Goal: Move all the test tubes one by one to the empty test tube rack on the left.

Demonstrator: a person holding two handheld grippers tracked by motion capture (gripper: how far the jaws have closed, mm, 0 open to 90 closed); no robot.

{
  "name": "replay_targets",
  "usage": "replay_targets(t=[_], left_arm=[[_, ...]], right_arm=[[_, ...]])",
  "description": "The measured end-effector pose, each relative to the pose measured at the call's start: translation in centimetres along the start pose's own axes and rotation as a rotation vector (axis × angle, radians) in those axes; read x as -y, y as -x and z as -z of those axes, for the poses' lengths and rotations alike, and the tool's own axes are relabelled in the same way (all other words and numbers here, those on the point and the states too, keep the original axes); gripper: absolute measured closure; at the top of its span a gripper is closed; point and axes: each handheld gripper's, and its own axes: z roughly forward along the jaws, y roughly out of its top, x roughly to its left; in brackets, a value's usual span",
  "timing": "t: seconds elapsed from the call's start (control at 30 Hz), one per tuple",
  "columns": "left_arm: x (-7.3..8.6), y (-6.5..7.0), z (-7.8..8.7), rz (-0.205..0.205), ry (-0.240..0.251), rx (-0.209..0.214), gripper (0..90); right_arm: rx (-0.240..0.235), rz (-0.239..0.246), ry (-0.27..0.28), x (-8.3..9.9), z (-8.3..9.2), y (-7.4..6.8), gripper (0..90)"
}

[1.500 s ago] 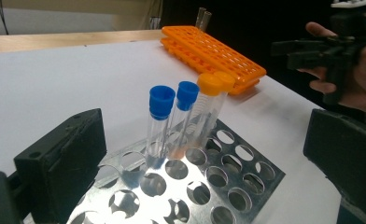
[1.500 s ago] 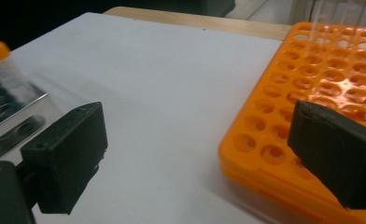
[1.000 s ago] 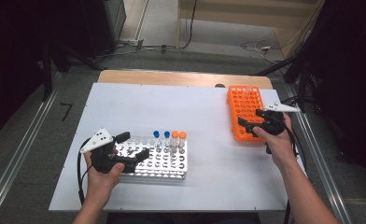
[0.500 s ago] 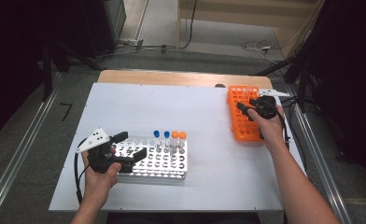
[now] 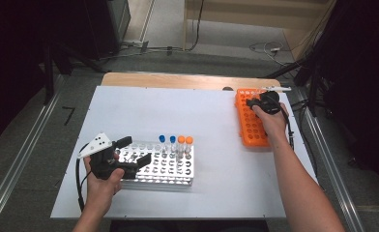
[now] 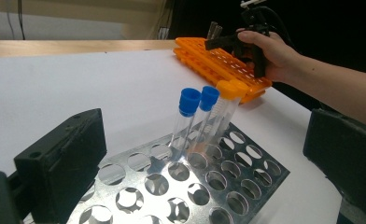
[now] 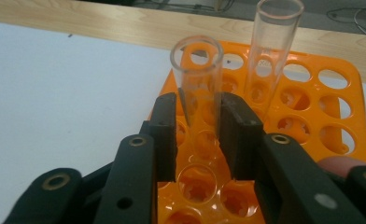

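An orange tube rack (image 5: pixel 249 126) lies at the right of the white table. Over its far end my right gripper (image 5: pixel 251 102) has just been closing, and its pads now press on a clear uncapped tube (image 7: pixel 197 70) that stands in a hole of the orange rack (image 7: pixel 321 102). A second clear tube (image 7: pixel 274 42) stands just behind it. My left gripper (image 5: pixel 138 150) hangs open over the left end of a metal rack (image 5: pixel 170 169). That rack holds two blue-capped tubes (image 6: pixel 188 100) and two orange-capped tubes (image 6: pixel 230 88).
The white table top (image 5: pixel 129 106) ends in a wooden strip (image 5: pixel 178 79) at the far side. Metal rails (image 5: pixel 23 154) run along both sides of the table. Cables lie on the floor beyond.
My right gripper moved up the orange rack to its far end and its jaws closed around the clear tube. The left hand stayed in place.
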Motion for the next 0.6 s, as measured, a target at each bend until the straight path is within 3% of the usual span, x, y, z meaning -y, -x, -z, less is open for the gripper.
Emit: replay_targets(t=[0.13, 0.3, 0.53, 0.6], left_arm=[[0.0, 0.0, -0.2, -0.001, -0.002, 0.002, 0.0], [0.1, 0.1, -0.5, -0.002, -0.011, 0.006, 0.0], [-0.1, 0.3, -0.6, -0.009, -0.007, 0.008, 0.0], [-0.2, 0.4, -0.7, -0.008, -0.002, 0.011, 0.0]], right_arm=[[0.031, 0.003, -0.012, -0.3, -0.4, 0.1, 73.3], [0.031, 0.013, -0.001, -0.2, -0.1, 0.2, 73.8], [0.034, 0.039, 0.079, -0.6, 1.8, -0.2, 73.9], [0.015, 0.032, 0.106, -0.8, 2.7, -0.2, 73.9]])
